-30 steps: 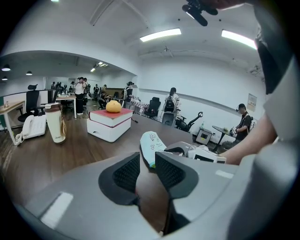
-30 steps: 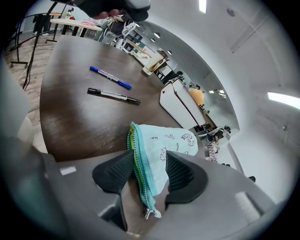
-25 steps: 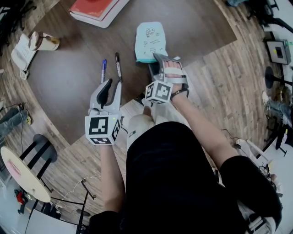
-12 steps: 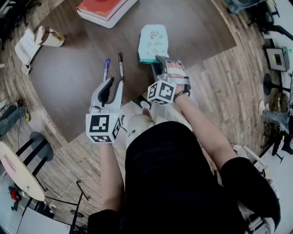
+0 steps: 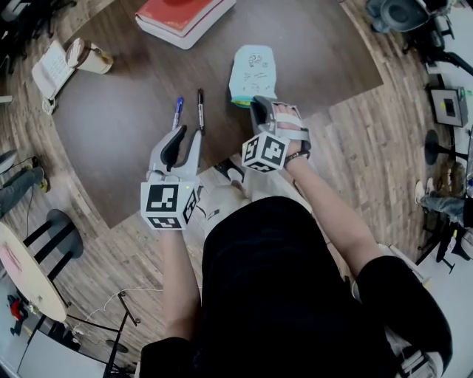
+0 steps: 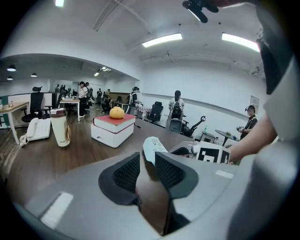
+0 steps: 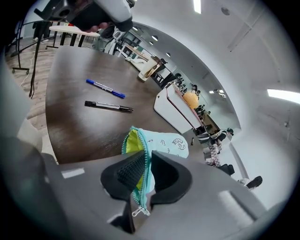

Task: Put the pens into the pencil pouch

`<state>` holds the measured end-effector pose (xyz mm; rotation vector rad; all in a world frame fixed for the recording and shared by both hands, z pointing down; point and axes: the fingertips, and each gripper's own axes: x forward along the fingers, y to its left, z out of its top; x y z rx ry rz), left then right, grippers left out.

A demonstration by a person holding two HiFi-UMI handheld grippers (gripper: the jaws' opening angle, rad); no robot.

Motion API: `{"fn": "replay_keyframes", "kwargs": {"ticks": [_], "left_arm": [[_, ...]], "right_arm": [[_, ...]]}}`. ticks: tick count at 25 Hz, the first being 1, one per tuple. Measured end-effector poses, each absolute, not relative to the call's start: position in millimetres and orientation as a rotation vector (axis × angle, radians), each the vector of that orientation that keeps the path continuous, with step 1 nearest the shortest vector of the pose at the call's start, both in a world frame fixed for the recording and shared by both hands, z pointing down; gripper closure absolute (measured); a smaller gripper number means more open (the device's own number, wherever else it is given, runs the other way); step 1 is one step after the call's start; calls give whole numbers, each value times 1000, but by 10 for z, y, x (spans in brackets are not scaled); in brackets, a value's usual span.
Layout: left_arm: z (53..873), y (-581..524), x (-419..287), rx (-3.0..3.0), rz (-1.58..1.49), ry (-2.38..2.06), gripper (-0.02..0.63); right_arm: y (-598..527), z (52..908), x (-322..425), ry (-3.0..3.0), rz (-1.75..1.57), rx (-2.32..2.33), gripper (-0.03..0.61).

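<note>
A light-blue pencil pouch lies on the dark round table, its zipper mouth open and showing a yellow-green lining. My right gripper is at its near end; the jaws are closing, and in the right gripper view they pinch the zipper edge. A blue pen and a black pen lie side by side left of the pouch, also seen as the blue pen and the black pen. My left gripper hovers just short of the pens, open with nothing between its pads.
A red-and-white book stack with an orange on it stands at the table's far side. A lidded cup and a white desk phone sit far left. A round stool stands on the floor at left.
The right gripper's jaws have narrowed onto the pouch's near zipper edge. Both hands have stayed about where they were.
</note>
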<state>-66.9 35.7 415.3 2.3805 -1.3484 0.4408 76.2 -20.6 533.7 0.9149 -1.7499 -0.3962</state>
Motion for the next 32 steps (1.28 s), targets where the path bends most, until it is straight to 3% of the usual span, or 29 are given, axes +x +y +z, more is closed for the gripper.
{"fn": "replay_keyframes", "kwargs": {"ticks": [32], "left_arm": [[3999, -210, -759, 2332, 407, -1485, 514]], "right_arm": [[-1057, 4369, 598, -1882, -484, 893, 552]]}}
